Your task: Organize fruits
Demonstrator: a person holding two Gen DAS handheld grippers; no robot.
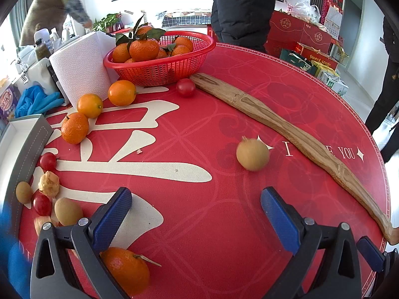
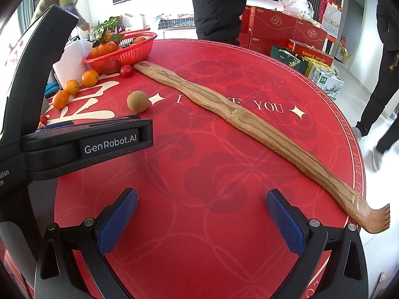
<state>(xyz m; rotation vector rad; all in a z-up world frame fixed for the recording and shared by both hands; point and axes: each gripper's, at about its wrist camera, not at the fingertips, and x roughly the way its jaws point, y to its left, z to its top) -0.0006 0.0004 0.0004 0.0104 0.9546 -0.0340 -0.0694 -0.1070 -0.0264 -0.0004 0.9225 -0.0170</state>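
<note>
We hold both claws wide and empty over the worktop (image 1: 224, 124): the left claw (image 1: 197, 206) and the right claw (image 2: 202, 211). The loose longan (image 1: 252, 155) lies alone, well in front of the red basket (image 1: 159, 67) and just beside the wooden scratcher (image 1: 286, 127). We judge it light, round, thin-shelled and apt to roll, so we would pinch gently across its middle.

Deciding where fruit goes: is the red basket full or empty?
Partly full: the red basket holds leafy oranges heaped above its rim, with room at its right.
</note>
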